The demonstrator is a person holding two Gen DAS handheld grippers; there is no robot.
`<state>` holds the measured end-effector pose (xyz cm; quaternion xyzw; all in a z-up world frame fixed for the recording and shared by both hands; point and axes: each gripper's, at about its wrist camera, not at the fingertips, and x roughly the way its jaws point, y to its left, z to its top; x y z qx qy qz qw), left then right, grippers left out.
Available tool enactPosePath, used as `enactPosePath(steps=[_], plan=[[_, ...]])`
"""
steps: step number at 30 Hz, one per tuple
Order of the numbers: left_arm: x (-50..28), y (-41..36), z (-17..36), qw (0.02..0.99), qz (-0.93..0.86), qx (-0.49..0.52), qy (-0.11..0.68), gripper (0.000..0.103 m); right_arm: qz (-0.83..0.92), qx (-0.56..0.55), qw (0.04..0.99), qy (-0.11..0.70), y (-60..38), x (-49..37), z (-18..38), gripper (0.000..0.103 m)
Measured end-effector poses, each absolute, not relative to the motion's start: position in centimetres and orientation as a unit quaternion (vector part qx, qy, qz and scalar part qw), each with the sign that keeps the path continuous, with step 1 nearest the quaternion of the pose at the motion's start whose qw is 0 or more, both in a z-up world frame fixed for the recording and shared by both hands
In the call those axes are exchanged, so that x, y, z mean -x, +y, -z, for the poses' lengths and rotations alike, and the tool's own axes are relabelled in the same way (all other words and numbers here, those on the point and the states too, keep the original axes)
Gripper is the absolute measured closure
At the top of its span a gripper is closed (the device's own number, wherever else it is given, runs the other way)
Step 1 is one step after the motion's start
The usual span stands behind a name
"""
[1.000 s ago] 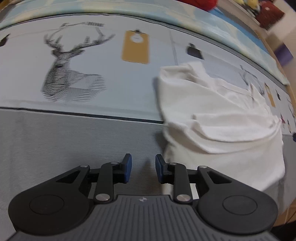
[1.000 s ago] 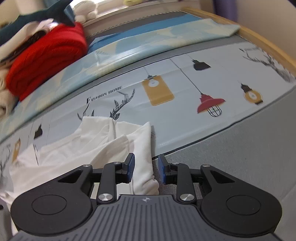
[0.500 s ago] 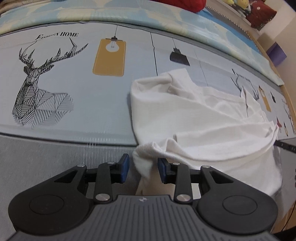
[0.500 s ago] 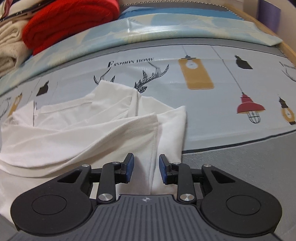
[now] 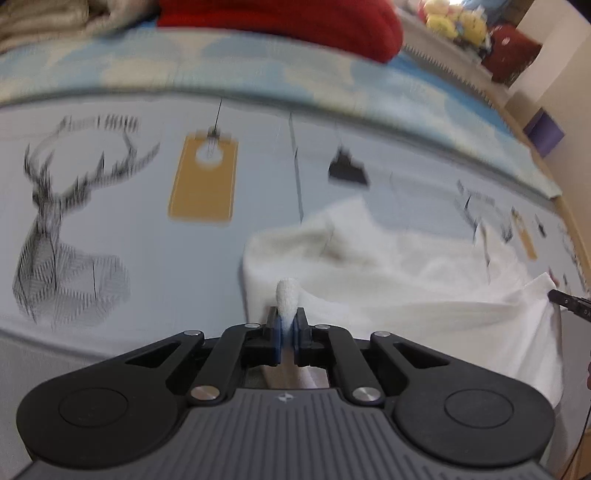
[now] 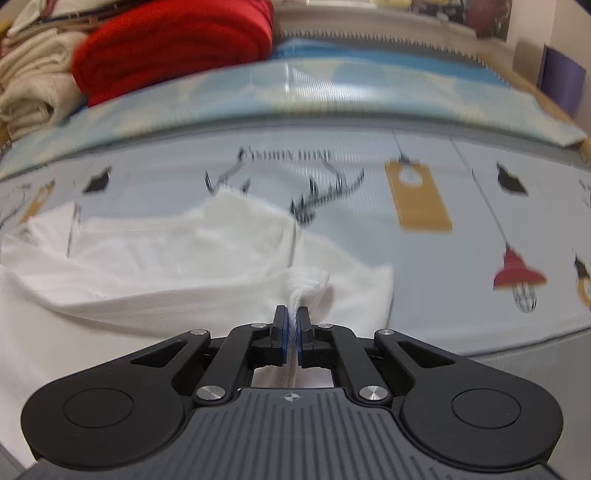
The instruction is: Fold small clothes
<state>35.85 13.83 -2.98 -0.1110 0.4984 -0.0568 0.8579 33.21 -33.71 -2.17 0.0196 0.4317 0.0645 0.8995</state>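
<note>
A small white garment (image 5: pixel 424 280) lies crumpled on a printed mat (image 5: pixel 147 221) with deer and lamp pictures. My left gripper (image 5: pixel 287 325) is shut on the garment's near left corner, and a tuft of cloth sticks up between the pads. In the right wrist view the same white garment (image 6: pixel 166 258) spreads to the left. My right gripper (image 6: pixel 291 325) is shut on its near right corner, with cloth bunched above the pads. The tip of the right gripper (image 5: pixel 569 301) shows at the right edge of the left wrist view.
A red folded blanket (image 6: pixel 177 40) and beige folded cloths (image 6: pixel 33 85) are stacked at the back. A blue patterned mat strip (image 6: pixel 332 92) runs behind the printed mat. Plush toys (image 5: pixel 454 22) and a purple box (image 5: pixel 546 133) sit at the far right.
Both grippers have closed on the garment's near corners, having been open around the cloth half a second ago. Both views now tilt up and are blurred by motion.
</note>
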Motion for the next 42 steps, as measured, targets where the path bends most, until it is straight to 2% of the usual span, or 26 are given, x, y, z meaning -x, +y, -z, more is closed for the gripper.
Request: enactPosePath(steps=[4,7,11,13,15,18,19,23,25,27,29,30,33,34,35,36,37,38,39,40,42], plan=[[-36.6,13.8,0.9,0.891,0.028,0.107,0.44,0.097,-0.033,-0.082,0.923,0.375,-35.5,-33.9,-0.8,0.099],[-37.5,13.6,0.5,0.905,0.007,0.111,0.411,0.097,-0.01,-0.092,0.939,0.331,-35.5,-34.2,-2.0,0.099],[-38.4,12.9,0.6,0.916,-0.011,0.099,0.389,0.097,0.016,-0.075,0.945,0.318,-34.8,-35.3,-2.1,0.099],[-38.9,12.6,1.0,0.916,-0.021,0.095,0.388,0.091,0.03,-0.061,0.942,0.33,-34.3,-36.1,-1.5,0.099],[-39.3,12.8,1.2,0.911,-0.044,0.09,0.401,0.09,0.066,-0.033,0.936,0.345,-33.7,-37.0,-0.8,0.097],[-39.1,13.6,0.7,0.907,-0.046,0.103,0.406,0.09,0.095,-0.047,0.927,0.358,-34.5,-37.3,-0.7,0.081],[-38.9,13.7,0.3,0.907,-0.037,0.106,0.407,0.09,0.089,-0.07,0.926,0.36,-35.1,-37.2,-0.9,0.081],[-37.7,13.0,0.1,0.891,0.066,0.103,0.437,0.09,0.002,-0.081,0.919,0.385,-35.3,-36.4,-1.3,0.081],[-37.0,11.8,1.1,0.863,0.151,0.089,0.474,0.086,-0.07,-0.09,0.9,0.421,-34.9,-35.7,-0.8,0.079],[-35.8,10.2,2.7,0.839,0.201,0.04,0.503,0.085,-0.129,-0.099,0.87,0.466,-34.5,-35.1,0.4,0.068],[-34.7,9.0,5.5,0.805,0.205,-0.024,0.557,0.085,-0.144,-0.037,0.852,0.503,-33.6,-34.0,1.8,0.067],[-34.2,8.9,6.8,0.792,0.194,-0.045,0.578,0.09,-0.13,0.005,0.844,0.52,-33.3,-33.4,2.6,0.068],[-33.3,9.7,5.8,0.807,0.182,-0.032,0.561,0.089,-0.131,0.007,0.838,0.529,-34.3,-31.8,3.0,0.072],[-33.1,10.2,5.1,0.815,0.169,-0.021,0.554,0.087,-0.127,-0.008,0.838,0.53,-34.8,-31.4,2.6,0.072],[-32.9,10.7,4.4,0.824,0.157,-0.015,0.543,0.078,-0.124,-0.021,0.839,0.53,-35.2,-30.9,2.2,0.072],[-32.6,11.3,3.9,0.831,0.147,-0.003,0.536,0.064,-0.125,-0.031,0.838,0.53,-35.6,-30.4,1.8,0.069],[-32.4,11.9,3.7,0.833,0.138,0.015,0.535,0.057,-0.126,-0.037,0.838,0.53,-36.0,-29.8,1.5,0.065],[-32.2,12.4,3.8,0.83,0.131,0.035,0.54,0.047,-0.123,-0.039,0.837,0.532,-36.3,-29.2,1.4,0.051],[-31.9,12.8,4.2,0.825,0.124,0.054,0.548,0.044,-0.118,-0.042,0.834,0.538,-36.6,-28.6,1.5,0.034],[-31.7,13.2,4.8,0.814,0.121,0.074,0.563,0.044,-0.111,-0.043,0.827,0.549,-36.7,-27.9,1.9,0.027],[-31.0,13.5,6.1,0.788,0.125,0.104,0.594,0.044,-0.1,-0.037,0.815,0.569,-36.9,-26.8,3.0,0.024]])
